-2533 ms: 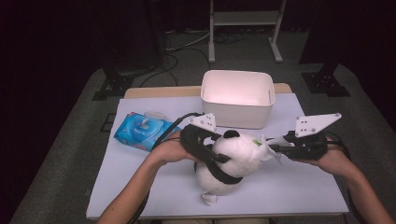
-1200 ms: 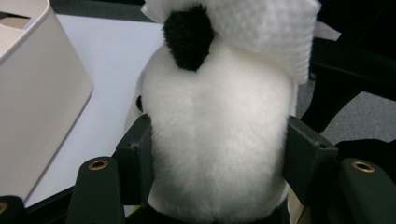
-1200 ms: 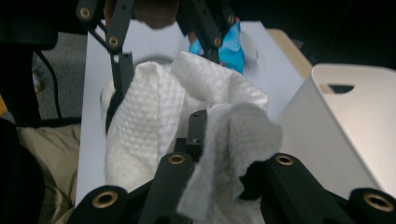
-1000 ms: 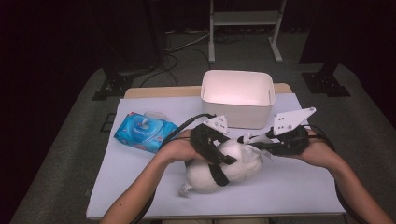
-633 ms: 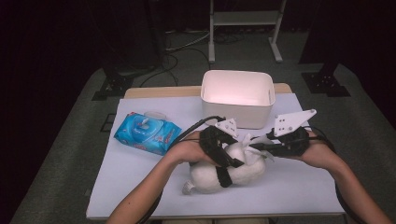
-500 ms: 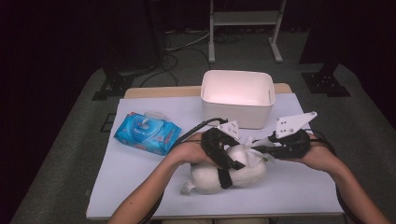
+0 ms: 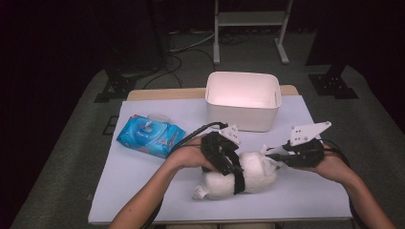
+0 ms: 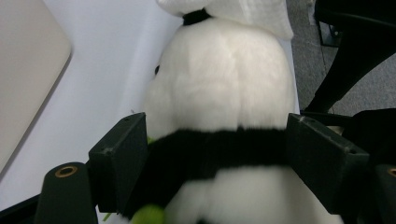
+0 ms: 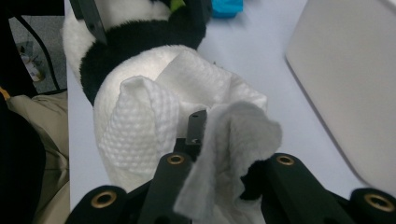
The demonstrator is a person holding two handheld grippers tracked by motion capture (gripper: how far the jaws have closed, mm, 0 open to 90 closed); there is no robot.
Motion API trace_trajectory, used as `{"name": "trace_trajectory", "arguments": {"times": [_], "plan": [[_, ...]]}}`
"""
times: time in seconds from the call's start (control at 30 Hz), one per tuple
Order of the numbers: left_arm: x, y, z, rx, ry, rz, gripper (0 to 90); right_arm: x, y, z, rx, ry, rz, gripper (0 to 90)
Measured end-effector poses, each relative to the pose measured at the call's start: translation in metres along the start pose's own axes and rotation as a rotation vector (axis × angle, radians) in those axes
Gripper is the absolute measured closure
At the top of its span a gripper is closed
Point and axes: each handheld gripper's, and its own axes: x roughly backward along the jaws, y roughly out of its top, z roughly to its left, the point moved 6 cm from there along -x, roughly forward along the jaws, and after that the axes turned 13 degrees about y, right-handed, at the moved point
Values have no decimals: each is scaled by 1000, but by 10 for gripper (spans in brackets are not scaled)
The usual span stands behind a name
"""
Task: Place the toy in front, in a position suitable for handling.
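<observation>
A white and black panda plush [image 7: 253,174] lies on its side on the white table [image 7: 143,191]. My left gripper [image 7: 234,164] straddles its middle. In the left gripper view the jaws sit on both sides of the black band of the plush [image 8: 224,93] and still touch it; they have just been opening. My right gripper [image 7: 270,155] comes in from the right, shut on a white wet wipe [image 9: 140,126]. The wipe is draped on the plush's white upper end [image 9: 79,28].
A white open box [image 7: 241,117] stands behind the plush at the back of the table. A blue pack of wipes [image 7: 150,135] lies to the left. The table's front edge is close below the plush.
The plush was upright earlier and now lies on the table. My right gripper has come down and in with the wipe onto it. The left hand has stayed nearly in place.
</observation>
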Motion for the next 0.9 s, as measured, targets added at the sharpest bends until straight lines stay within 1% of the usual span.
{"name": "trace_trajectory", "arguments": {"times": [0.03, 0.07, 0.13, 0.17, 0.23, 0.4, 0.47, 0.5, 0.53, 0.57, 0.73, 0.87, 0.9], "plan": [[2, -2, 0, 15, -4, -14, 219, 0, -2, 0, -9, 2, -1, 772], [4, -4, 1, 19, -5, -21, 216, 1, -5, 0, -21, 9, -11, 773], [8, -7, 2, 35, 3, -33, 204, 1, -8, -1, -27, 10, -18, 773], [9, -8, 1, 34, 5, -35, 201, 2, -10, -1, -38, 9, -20, 773], [12, -10, 2, 39, 13, -29, 194, 2, -12, -1, -40, 14, -26, 773], [18, -15, 2, 47, 15, -24, 190, 3, -18, -1, -57, 11, -18, 771], [19, -17, 0, 47, -2, -12, 194, 4, -20, -1, -58, 8, -13, 770], [20, -18, -2, 40, -8, -3, 193, 5, -20, -1, -62, 8, -10, 770], [21, -19, -3, 34, -10, -6, 193, 5, -21, 0, -62, 8, -6, 768], [22, -19, -4, 31, -3, -2, 192, 5, -21, 0, -62, 8, -5, 768], [25, -25, -7, 17, -2, 15, 170, 4, -22, -2, -68, 4, -2, 769], [26, -29, -7, 20, -1, 3, 185, 4, -24, -2, -71, 6, -7, 769], [24, -30, -6, 14, 9, -3, 201, 4, -23, -1, -70, 7, -7, 768]]}}
